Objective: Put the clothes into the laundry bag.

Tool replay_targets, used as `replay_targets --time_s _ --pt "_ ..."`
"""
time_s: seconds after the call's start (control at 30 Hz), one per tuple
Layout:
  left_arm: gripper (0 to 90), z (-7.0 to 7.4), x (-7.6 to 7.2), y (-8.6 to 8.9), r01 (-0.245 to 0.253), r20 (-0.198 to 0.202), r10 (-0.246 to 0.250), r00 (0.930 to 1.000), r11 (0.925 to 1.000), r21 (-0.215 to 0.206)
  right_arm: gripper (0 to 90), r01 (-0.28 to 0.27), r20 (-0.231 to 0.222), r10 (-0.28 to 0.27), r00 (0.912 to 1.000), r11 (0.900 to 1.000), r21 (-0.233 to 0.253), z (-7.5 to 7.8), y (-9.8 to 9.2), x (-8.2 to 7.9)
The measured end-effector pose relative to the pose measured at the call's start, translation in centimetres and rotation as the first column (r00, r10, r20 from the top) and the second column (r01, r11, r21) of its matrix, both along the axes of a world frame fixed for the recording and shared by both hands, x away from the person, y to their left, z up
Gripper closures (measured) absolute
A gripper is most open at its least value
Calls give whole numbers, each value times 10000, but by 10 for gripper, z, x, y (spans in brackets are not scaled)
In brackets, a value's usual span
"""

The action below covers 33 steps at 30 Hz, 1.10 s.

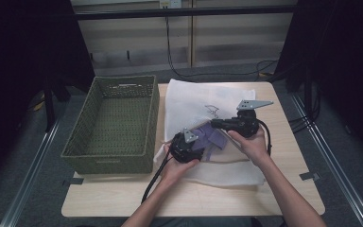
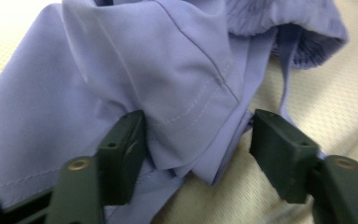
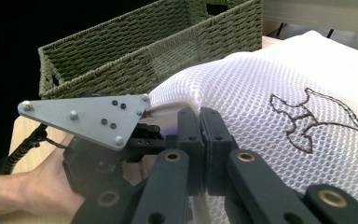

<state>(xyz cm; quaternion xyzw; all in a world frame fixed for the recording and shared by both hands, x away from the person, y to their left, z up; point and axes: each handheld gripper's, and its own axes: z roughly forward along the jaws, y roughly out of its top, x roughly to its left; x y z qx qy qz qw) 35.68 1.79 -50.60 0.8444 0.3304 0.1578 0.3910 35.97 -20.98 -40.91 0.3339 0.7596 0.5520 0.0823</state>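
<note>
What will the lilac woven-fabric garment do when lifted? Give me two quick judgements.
Likely floppy: the lilac woven-fabric garment already lies in soft folds between the open left gripper jaws, so it should drape and sag. Probably light, being thin stitched cloth. It may slide against the white mesh laundry bag, which the right gripper pinches.

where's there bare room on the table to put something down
Bare wood runs along the near edge of the table, between the green wicker basket and the person's side, and in a strip right of the white mesh bag. The basket itself is empty. The middle is crowded: both grippers work the purple cloth at the bag.
</note>
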Motion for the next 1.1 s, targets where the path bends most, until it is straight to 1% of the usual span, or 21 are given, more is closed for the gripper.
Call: replay_targets --time_s 0.03,0.13,0.2,0.23,0.3,0.33,0.47,0.5,0.53,0.6,0.67,0.7,0.73,0.77,0.8,0.83,0.87,0.9,0.97,1.0,1.1 --pt "525 1 1 0 -102 23 102 9999 9999 -4 889 4 2 -4 10000 10000 -15 0 0 0" --pt "694 2 4 -4 65 -52 -66 10000 9999 -89 889 15 7 -15 10000 10000 -27 0 0 0" --pt "739 3 5 -7 162 -107 -161 9998 9999 59 889 14 -5 -14 10000 10000 -25 0 -1 0" --pt "781 4 5 -8 198 -92 -197 9998 9998 26 888 32 23 -32 10000 10000 -48 0 -1 0" --pt "837 6 6 -11 310 -96 -313 9995 9992 -245 889 22 32 -22 10000 10000 -46 1 -1 0" --pt "857 7 6 -12 323 -58 -325 9995 9990 -300 889 20 40 -20 10000 10000 -57 1 -1 0" --pt "873 7 6 -19 264 -89 -269 9996 9981 -555 889 -21 9 22 10000 9999 -102 0 1 -1" --pt "874 6 7 -20 239 -89 -247 9997 9970 -735 889 -29 -2 29 10000 9999 -134 0 2 -1" --pt "875 6 7 -21 231 -63 -236 9997 9967 -783 889 -68 -18 68 10000 9999 -152 -1 3 -1" --pt "876 7 9 -22 51 -48 -55 10000 9955 -942 889 -98 -59 97 9999 9997 -202 -2 4 -1" --pt "876 7 11 -22 -1 -34 -3 10000 9938 -1109 889 -128 -108 126 9999 9996 -240 -3 5 -1" --pt "876 8 12 -22 -71 -32 68 10000 9937 -1115 889 -149 -122 145 9998 9995 -280 -3 5 -1" --pt "877 9 12 -22 -119 -150 102 9998 9923 -1229 888 -191 -175 186 9997 9994 -297 -4 5 -1" --pt "877 10 12 -23 -91 -134 75 9999 9924 -1230 888 -230 -212 224 9995 9992 -322 -4 5 -1" --pt "877 12 12 -25 -86 29 89 10000 9940 -1090 889 -252 -214 245 9995 9991 -331 -4 5 -1" --pt "877 13 12 -27 -108 143 124 9998 9943 -1064 889 -279 -260 271 9993 9991 -306 -4 5 0" --pt "877 16 12 -28 -43 351 75 9994 9959 -901 889 -285 -279 275 9992 9990 -337 -5 5 0" --pt "877 18 14 -28 -27 387 60 9992 9965 -839 889 -335 -336 321 9989 9986 -403 -6 5 -1" --pt "877 21 17 -27 -160 393 202 9990 9943 -1054 889 -415 -422 393 9983 9978 -522 -8 7 -2" --pt "878 22 18 -25 -177 410 222 9989 9942 -1065 889 -438 -424 415 9982 9975 -546 -9 7 -2" --pt "877 21 21 -24 -281 346 322 9989 9934 -1109 889 -505 -493 476 9976 9969 -607 -11 7 -3"
